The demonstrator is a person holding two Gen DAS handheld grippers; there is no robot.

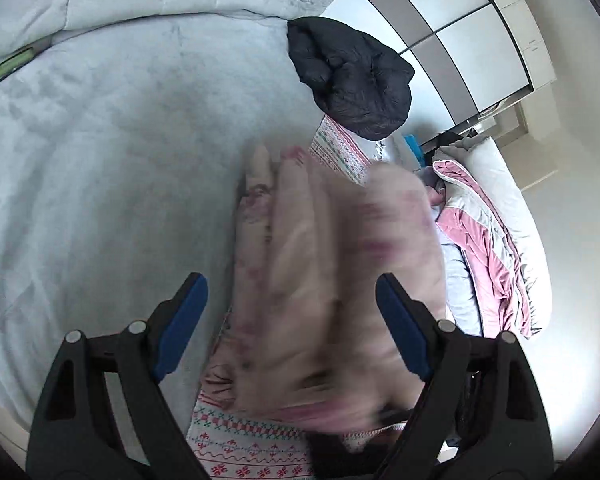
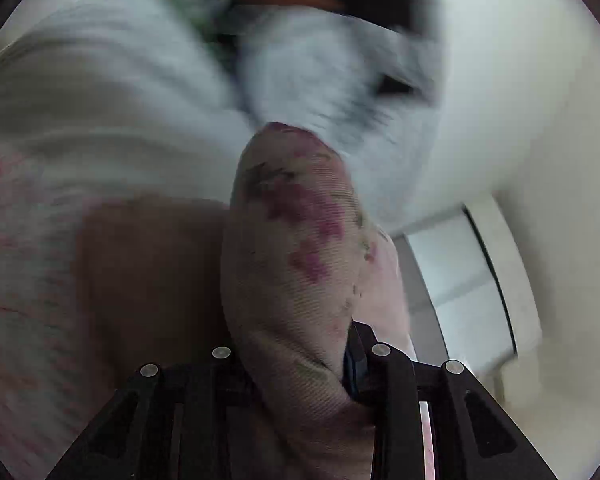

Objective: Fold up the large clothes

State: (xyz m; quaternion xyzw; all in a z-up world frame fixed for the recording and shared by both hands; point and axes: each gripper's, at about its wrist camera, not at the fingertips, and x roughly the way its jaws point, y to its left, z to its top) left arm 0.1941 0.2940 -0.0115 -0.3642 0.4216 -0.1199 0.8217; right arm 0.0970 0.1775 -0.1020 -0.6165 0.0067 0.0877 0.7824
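Observation:
A cream garment with pink flowers [image 1: 320, 264] hangs blurred in front of my left gripper [image 1: 292, 292], whose blue-padded jaws stand wide open around it without gripping. A white knit cloth with red and green patterns [image 1: 244, 444] lies beneath on the bed. In the right wrist view, my right gripper [image 2: 320, 360] is shut on a fold of the same floral garment [image 2: 296, 248], which bulges up out of the jaws and hides the fingertips. The view is motion-blurred.
A pale blue-grey bedspread [image 1: 112, 168] covers the bed. A black puffer jacket [image 1: 352, 76] lies at its far edge. A pink and white quilt [image 1: 488, 248] is heaped at right. Wardrobe doors [image 1: 452, 12] stand behind.

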